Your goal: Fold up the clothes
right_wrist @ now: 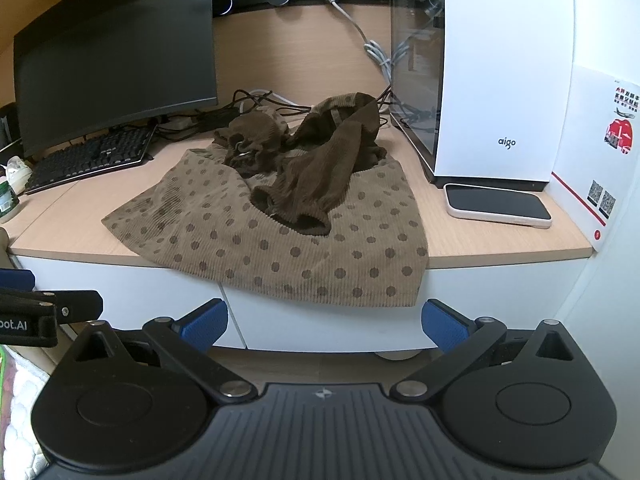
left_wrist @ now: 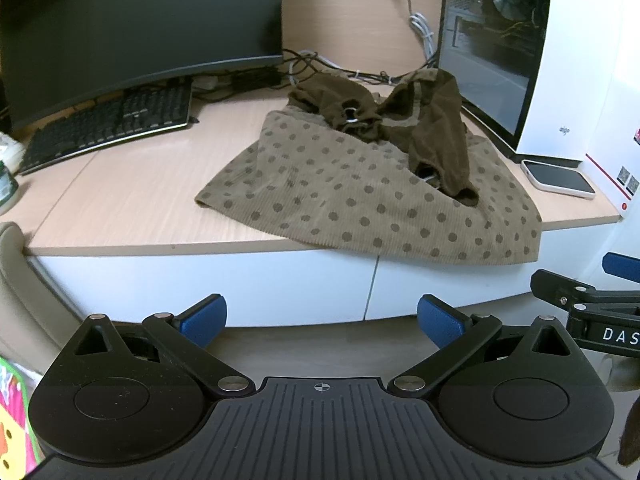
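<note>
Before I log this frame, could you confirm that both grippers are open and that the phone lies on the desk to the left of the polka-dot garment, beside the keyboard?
Not quite: the phone lies to the right of the polka-dot garment, beside the white computer case, as the right wrist view shows. The keyboard is on the left. Both the left gripper and the right gripper are open.

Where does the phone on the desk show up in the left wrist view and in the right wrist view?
Left wrist view: the phone lies at the right edge, just in front of the white computer case.
Right wrist view: the phone sits right of centre, face up, again at the foot of the case.
Shared landmark: the polka-dot garment lies left of the phone in both views.
</note>
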`<act>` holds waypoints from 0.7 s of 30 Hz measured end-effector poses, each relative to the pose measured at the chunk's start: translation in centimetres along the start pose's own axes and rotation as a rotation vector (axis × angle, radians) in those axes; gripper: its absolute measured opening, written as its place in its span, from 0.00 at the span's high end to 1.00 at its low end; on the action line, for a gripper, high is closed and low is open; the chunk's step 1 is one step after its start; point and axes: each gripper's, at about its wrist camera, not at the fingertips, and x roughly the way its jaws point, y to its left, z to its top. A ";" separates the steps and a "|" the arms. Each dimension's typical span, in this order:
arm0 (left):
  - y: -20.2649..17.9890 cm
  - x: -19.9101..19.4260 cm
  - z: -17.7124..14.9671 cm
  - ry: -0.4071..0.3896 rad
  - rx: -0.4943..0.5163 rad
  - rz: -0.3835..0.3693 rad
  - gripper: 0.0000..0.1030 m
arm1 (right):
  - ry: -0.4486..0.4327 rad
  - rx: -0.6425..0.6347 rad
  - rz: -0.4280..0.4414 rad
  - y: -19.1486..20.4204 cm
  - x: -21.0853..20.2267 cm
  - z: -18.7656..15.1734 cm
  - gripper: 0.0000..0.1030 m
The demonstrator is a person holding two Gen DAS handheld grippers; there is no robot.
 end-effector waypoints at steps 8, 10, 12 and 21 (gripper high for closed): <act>0.4 2.0 2.2 0.024 -0.014 -0.016 0.00 | 0.027 0.029 -0.030 -0.9 1.4 1.4 0.00; 0.7 2.7 3.1 0.029 -0.017 -0.024 0.00 | 0.041 0.051 -0.033 -1.2 2.2 2.1 0.00; 1.0 3.5 4.1 0.035 -0.017 -0.033 0.00 | 0.055 0.073 -0.037 -1.4 3.1 2.8 0.00; 3.4 9.5 9.4 0.049 -0.021 -0.161 0.00 | 0.097 0.124 -0.072 -0.1 7.7 6.8 0.00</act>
